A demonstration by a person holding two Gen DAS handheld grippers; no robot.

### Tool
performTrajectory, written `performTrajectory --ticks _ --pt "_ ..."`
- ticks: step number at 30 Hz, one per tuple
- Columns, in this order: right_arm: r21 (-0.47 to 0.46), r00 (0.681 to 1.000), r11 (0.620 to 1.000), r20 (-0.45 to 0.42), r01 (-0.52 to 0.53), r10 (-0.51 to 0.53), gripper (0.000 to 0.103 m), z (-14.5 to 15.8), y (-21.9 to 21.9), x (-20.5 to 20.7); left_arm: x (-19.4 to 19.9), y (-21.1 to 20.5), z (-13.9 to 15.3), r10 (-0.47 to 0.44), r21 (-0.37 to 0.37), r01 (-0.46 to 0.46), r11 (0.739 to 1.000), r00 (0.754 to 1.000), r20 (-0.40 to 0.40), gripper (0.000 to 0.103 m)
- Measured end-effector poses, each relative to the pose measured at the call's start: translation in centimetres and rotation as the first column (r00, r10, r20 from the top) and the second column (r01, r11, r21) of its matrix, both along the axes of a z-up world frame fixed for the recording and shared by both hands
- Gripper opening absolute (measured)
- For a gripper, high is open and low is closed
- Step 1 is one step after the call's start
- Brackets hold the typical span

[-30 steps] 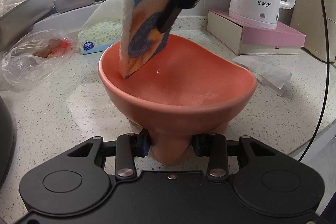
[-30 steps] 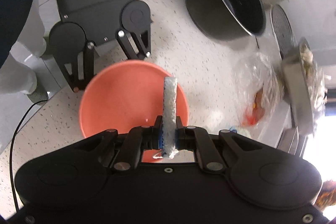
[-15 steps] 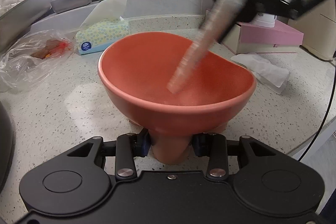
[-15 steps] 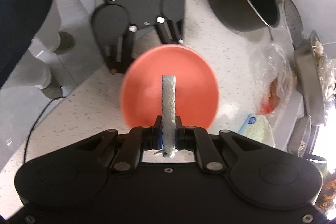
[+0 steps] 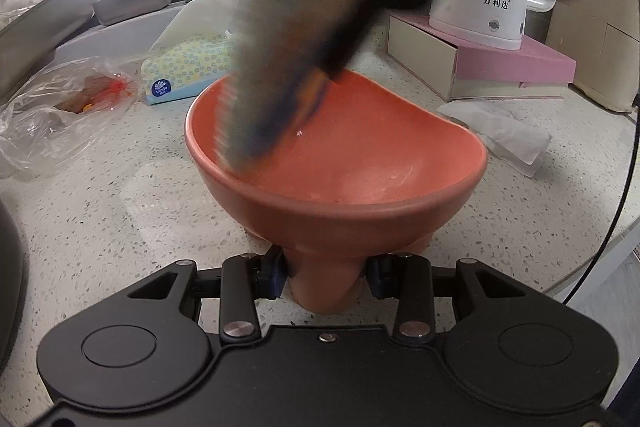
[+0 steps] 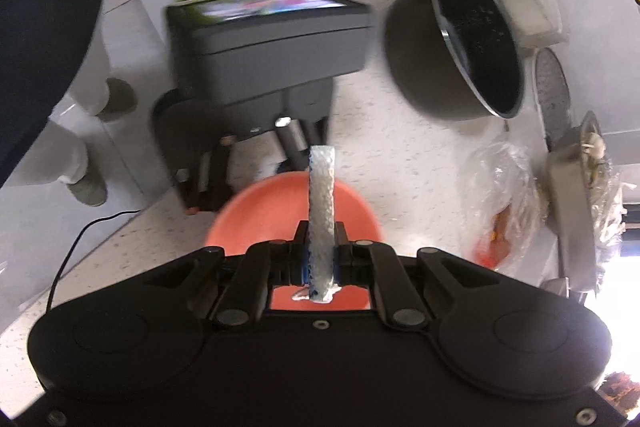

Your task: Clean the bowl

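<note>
The orange bowl (image 5: 340, 163) stands on the speckled counter (image 5: 120, 219), close to the counter's near edge, where the floor shows just beyond on the right. It is a deep bowl with one low side and a stubby foot. The left gripper (image 5: 326, 275) pinches that foot between its two blue-padded fingers (image 5: 274, 275), one on each side, pressing against it. A pale smear shows on the bowl's inner wall near the front rim.

A sponge (image 5: 288, 67), blurred in the left view, reaches down into the bowl against its inner left wall; its lower edge lies at or near the surface there, though the blur hides whether it touches. The right gripper (image 6: 320, 259) is pressed together on the sponge, which is seen edge-on in the right view as a narrow white strip (image 6: 320, 211) sticking out over the bowl (image 6: 280, 211).

Behind the bowl lies a tissue pack (image 5: 188, 67), and toward the counter's left edge a clear plastic bag (image 5: 52, 123) with something orange inside. On the right a crumpled paper towel (image 5: 500, 131) lies just beside the bowl, and behind it a pink box (image 5: 480, 67) carries a white kettle (image 5: 480, 15). A dark pot (image 6: 468, 43) stands well apart on the counter.
</note>
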State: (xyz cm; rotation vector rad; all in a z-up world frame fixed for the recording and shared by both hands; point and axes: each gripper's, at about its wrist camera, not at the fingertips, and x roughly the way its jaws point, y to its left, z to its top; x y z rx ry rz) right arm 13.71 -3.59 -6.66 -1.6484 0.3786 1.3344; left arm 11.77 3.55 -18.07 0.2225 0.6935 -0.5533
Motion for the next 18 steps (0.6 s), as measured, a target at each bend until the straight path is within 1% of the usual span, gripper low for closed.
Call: performTrajectory --ticks 4,9,18 --pt "0.002 0.999 1.000 0.019 0.029 -0.029 0.011 0.3 0.2 1.4 0.0 -0.1 0.0 -0.010 0.008 0.010 1.000 1.000 0.001 0.038" --pt "0.007 0.995 0.995 0.026 0.098 -0.098 0.011 0.6 -0.9 3.2 0.2 -0.1 0.0 -0.013 0.004 0.013 1.000 1.000 -0.009 0.038" --pt "-0.043 0.994 0.994 -0.002 0.105 -0.105 0.011 -0.4 -3.7 1.8 0.3 0.2 0.0 -0.025 0.001 0.025 1.000 1.000 -0.008 0.038"
